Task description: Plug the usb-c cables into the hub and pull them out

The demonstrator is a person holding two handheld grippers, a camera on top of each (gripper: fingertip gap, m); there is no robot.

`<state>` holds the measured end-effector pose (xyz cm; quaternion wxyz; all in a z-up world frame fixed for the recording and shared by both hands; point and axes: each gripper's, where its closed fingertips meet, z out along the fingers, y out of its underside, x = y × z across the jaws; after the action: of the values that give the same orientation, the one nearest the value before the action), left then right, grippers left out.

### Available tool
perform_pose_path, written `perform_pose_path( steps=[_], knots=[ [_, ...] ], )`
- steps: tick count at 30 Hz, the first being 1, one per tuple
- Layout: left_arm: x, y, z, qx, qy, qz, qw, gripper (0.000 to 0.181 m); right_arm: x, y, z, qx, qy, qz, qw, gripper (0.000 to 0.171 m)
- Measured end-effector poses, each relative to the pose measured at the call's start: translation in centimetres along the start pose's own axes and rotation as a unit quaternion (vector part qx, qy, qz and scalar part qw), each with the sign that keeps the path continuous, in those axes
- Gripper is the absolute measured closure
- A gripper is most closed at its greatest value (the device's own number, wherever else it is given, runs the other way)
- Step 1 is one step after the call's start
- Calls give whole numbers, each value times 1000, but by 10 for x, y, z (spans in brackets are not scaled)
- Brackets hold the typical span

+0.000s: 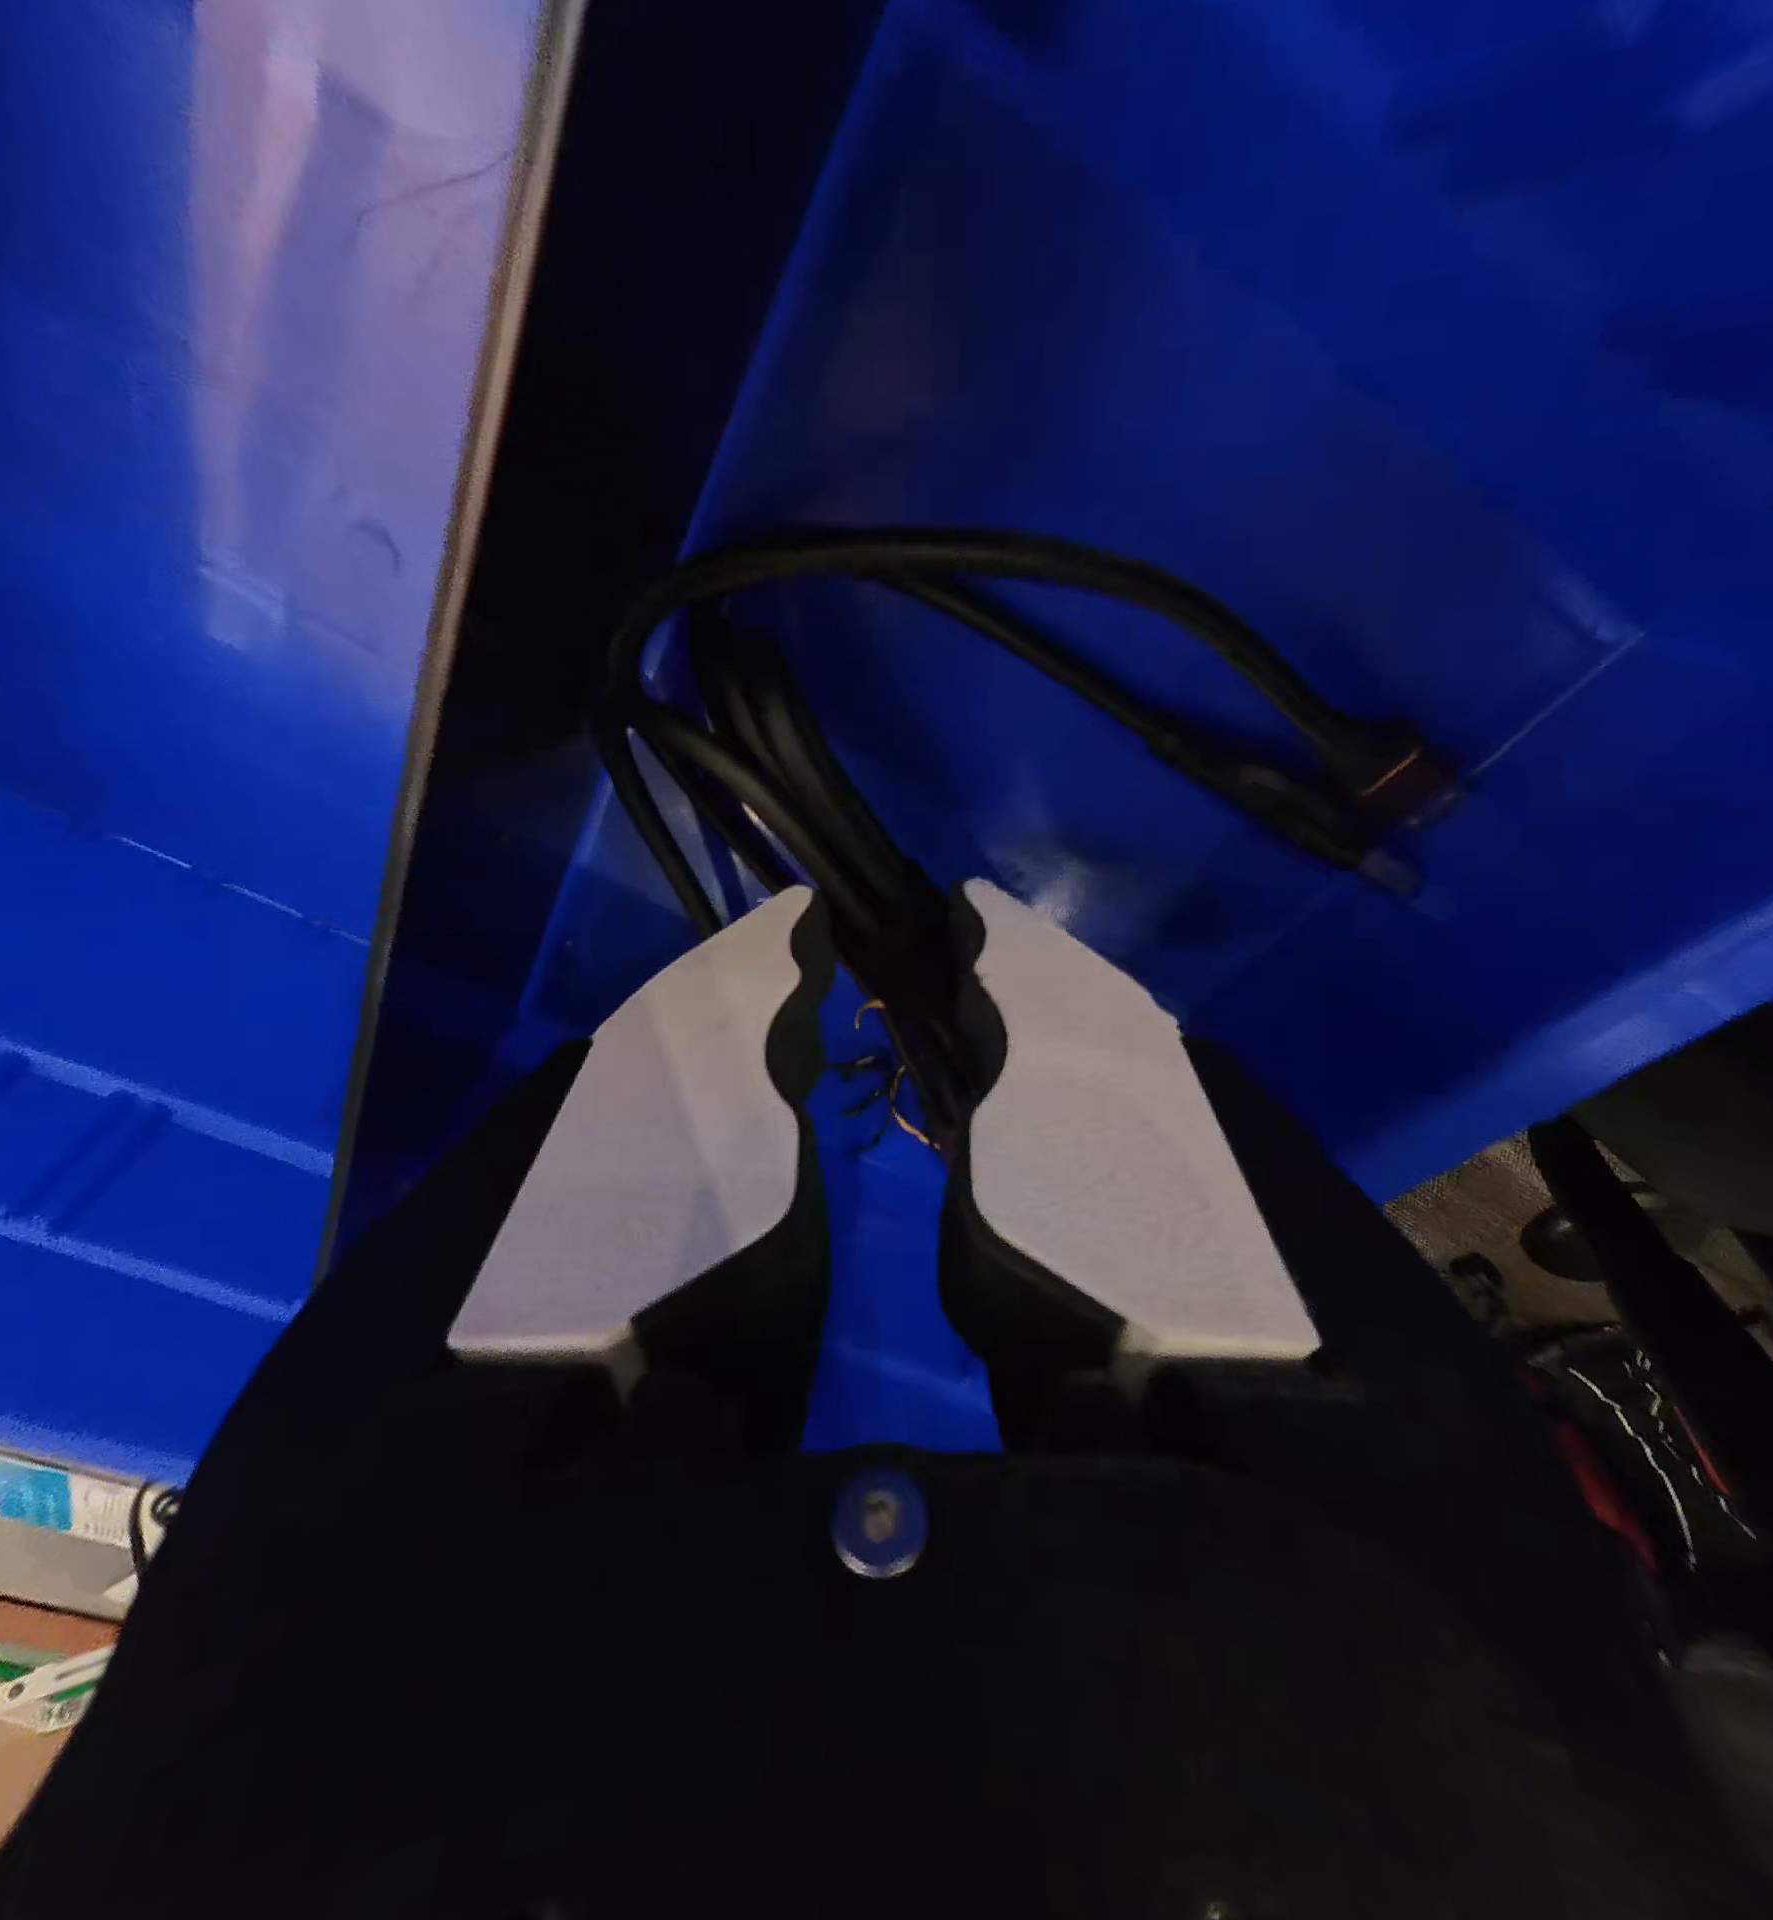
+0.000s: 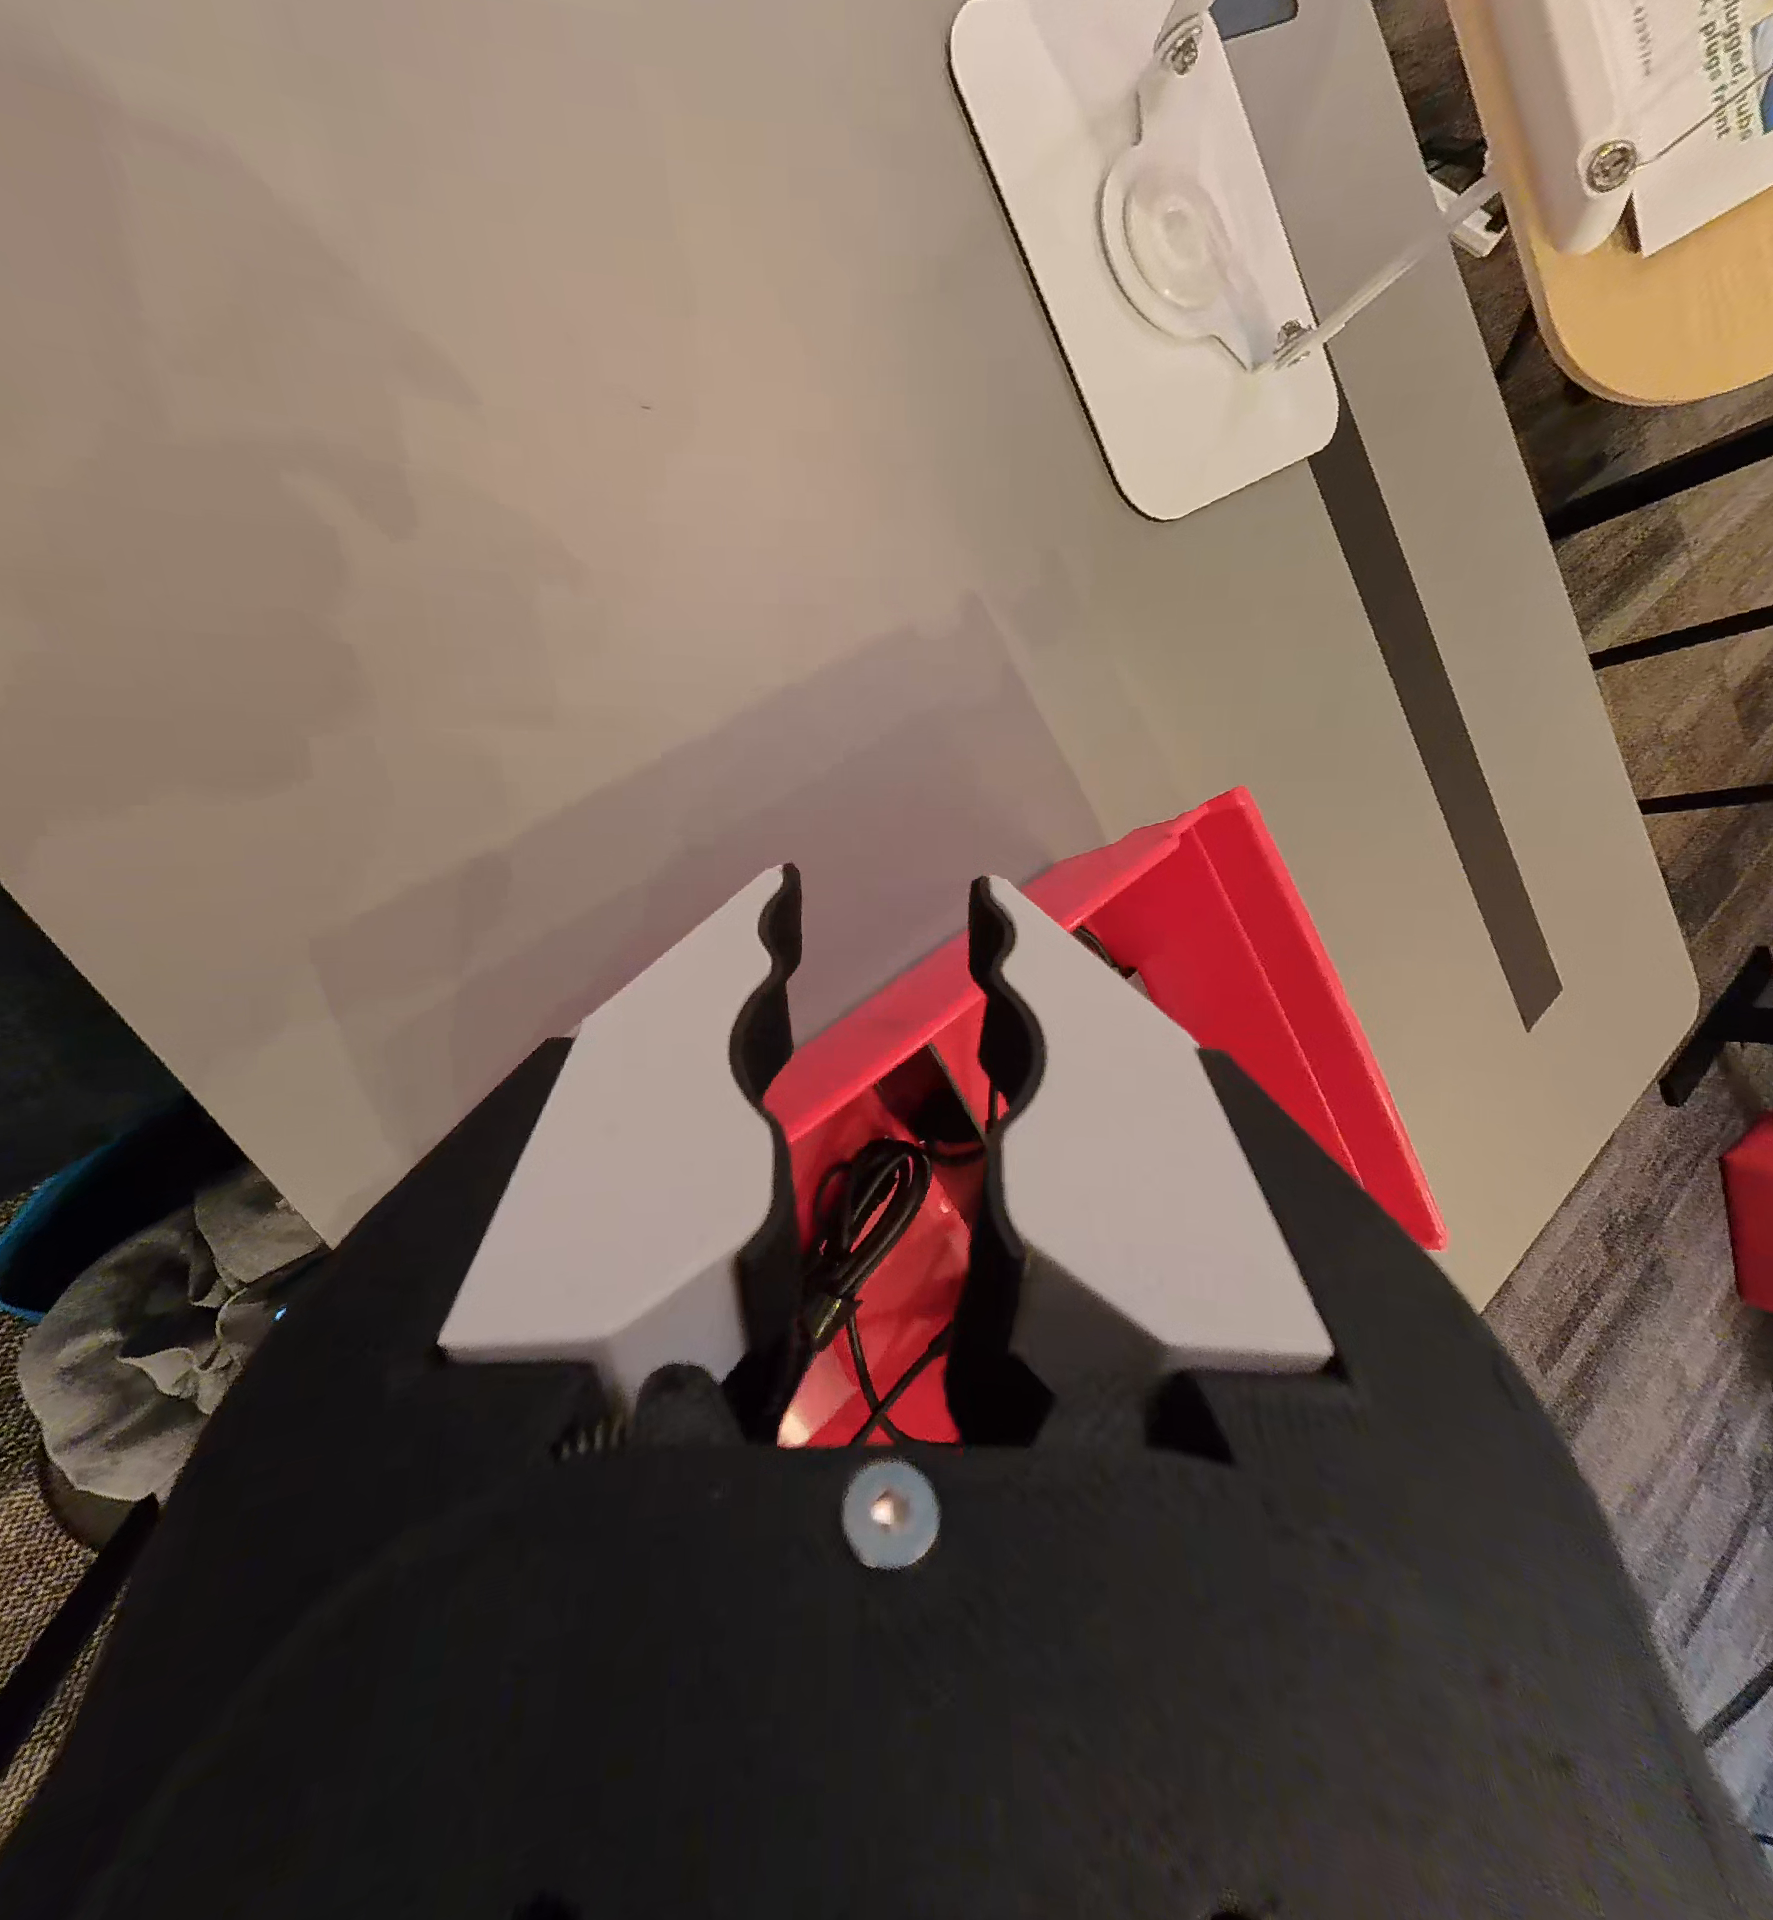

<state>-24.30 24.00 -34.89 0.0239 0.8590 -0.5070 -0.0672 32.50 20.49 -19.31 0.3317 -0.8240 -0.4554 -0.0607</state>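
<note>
Left hand-held gripper (image 1: 887,914) pinching black cable bundle (image 1: 809,748) inside blue bin (image 1: 1277,364); right hand-held gripper (image 2: 884,883) spread above red bin (image 2: 1235,935).

My left gripper (image 1: 887,914) reaches forward and tilts up, its grey fingers (image 1: 684,1132) pinched nearly together at the tips, clamped, I think, though that view is dim. My right gripper (image 2: 884,894) points down and forward, its fingers (image 2: 643,1143) spread apart and holding nothing.

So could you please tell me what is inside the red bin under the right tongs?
A loose black cable lies inside the red bin. The right tongs, open above it, hide the rest of the inside.
</note>
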Motion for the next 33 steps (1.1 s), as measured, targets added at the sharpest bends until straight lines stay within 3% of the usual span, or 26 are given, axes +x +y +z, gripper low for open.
perform_pose_path(
  steps=[13, 19, 23, 27, 33],
  knots=[
    [-15, 15, -83, 76, -79, -1, 994, 163, -16, -32, -9, 38, -11, -24, 999, 144],
    [-20, 4, -139, 161, -166, 17, 973, 164, -43, -78, -20, 116, -43, -45, 991, 130],
    [-11, -19, -184, 245, -218, 48, 944, 164, -71, -125, -26, 191, -65, -76, 976, 117],
    [25, -55, -220, 330, -227, 119, 909, 164, -102, -169, -24, 243, -60, -136, 959, 106],
    [101, -115, -235, 393, -200, 245, 864, 164, -157, -223, -17, 308, -62, -236, 920, 92]
  ],
)
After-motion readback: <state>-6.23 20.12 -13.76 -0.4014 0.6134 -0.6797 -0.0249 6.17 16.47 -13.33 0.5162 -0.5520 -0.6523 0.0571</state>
